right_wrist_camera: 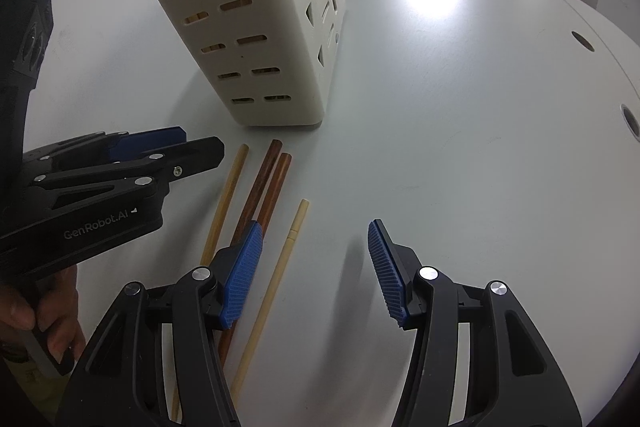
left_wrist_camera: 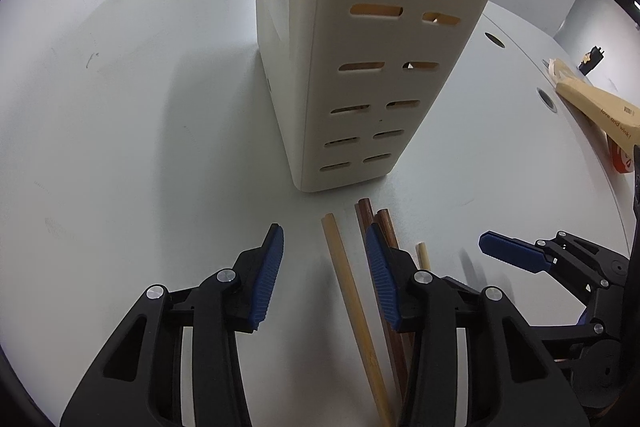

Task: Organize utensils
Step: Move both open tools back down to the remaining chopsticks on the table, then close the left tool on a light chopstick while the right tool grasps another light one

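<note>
A cream slotted utensil holder stands on the white table; it also shows in the right wrist view, with chopsticks standing in it. On the table before it lie a light bamboo chopstick, two dark brown chopsticks and another pale chopstick. My left gripper is open, its jaws either side of the light chopstick. My right gripper is open and empty, just right of the pale chopstick and the brown pair. The second light chopstick lies furthest left.
A wooden utensil in a paper sleeve and a red-and-white object lie at the table's right edge. The table has round holes. The left gripper's body sits close on the left of the right wrist view.
</note>
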